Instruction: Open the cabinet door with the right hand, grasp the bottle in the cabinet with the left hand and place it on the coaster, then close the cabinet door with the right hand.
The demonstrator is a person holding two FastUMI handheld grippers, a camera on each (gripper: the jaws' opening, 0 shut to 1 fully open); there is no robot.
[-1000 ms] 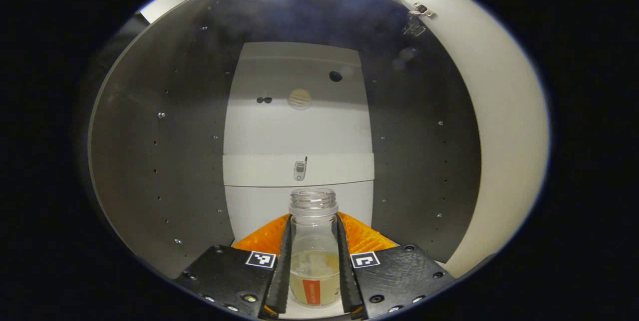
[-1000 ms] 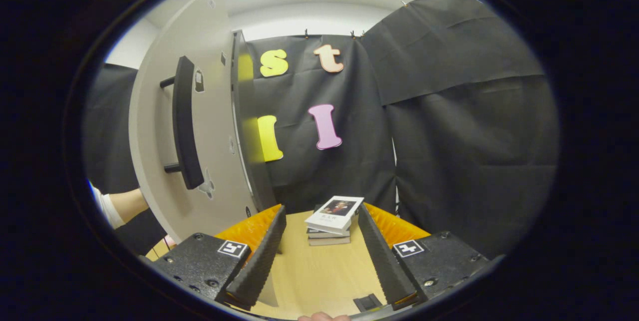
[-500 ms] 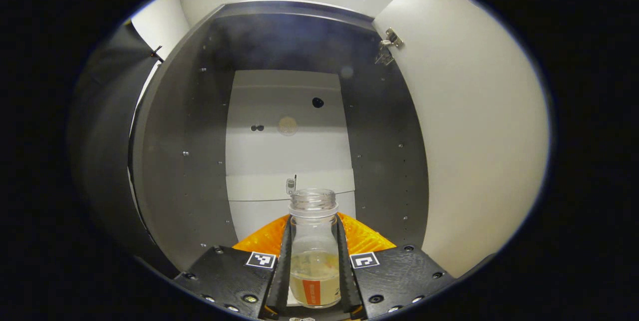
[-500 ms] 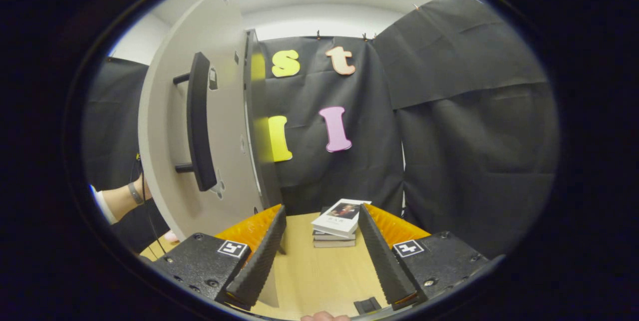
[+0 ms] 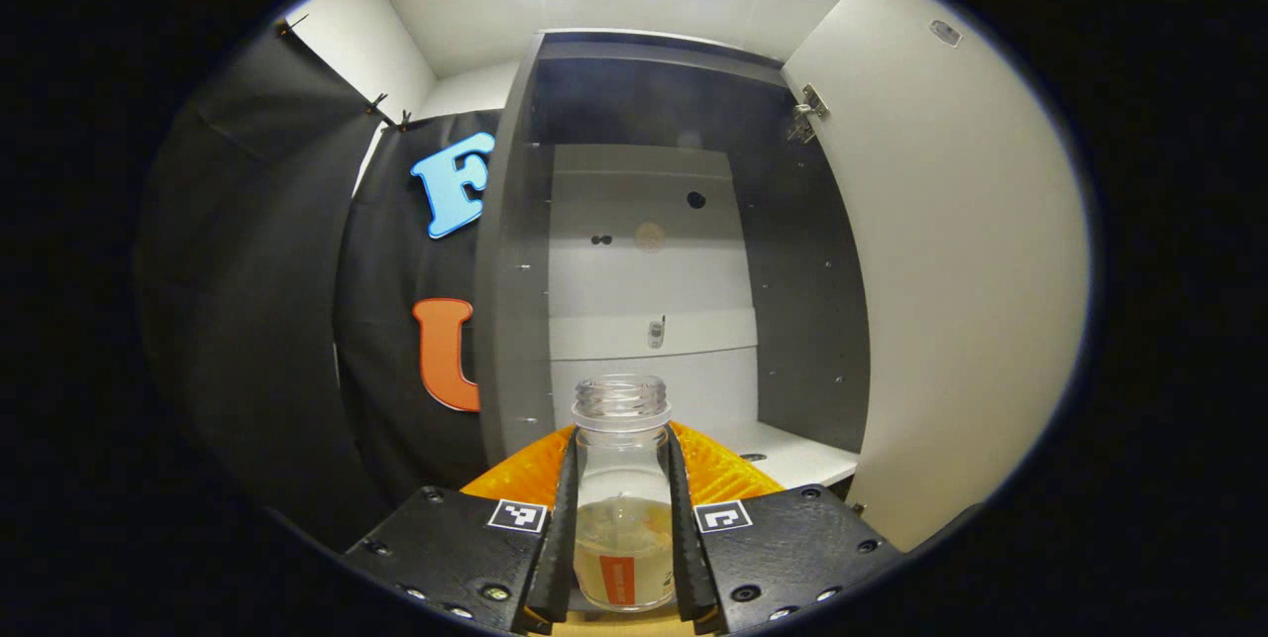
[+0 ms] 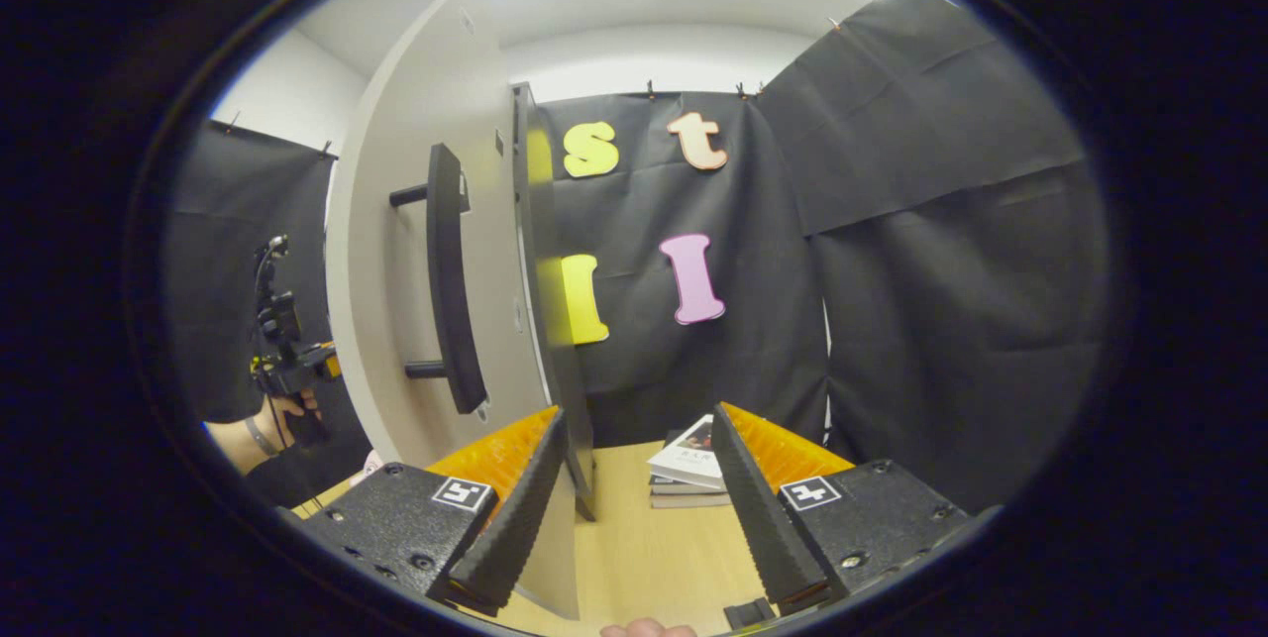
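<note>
— Where's the bottle [image 5: 621,508]?
— Upright in our left gripper [image 5: 621,558], both fingers pressing its sides; it's out in front of the open cabinet [image 5: 649,251].
— And our right gripper [image 6: 634,518]?
— Spread wide, holding nothing; the cabinet door [image 6: 416,251] stands open to its left, books [image 6: 688,464] lie far on the table [image 6: 634,558].

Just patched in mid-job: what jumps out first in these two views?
In the left gripper view, the left gripper is clamped on a capless clear bottle with some pale liquid, before the open cabinet. In the right gripper view, the right gripper is open and empty beside the swung-out door and its dark handle, with stacked books on the table beyond.
</note>
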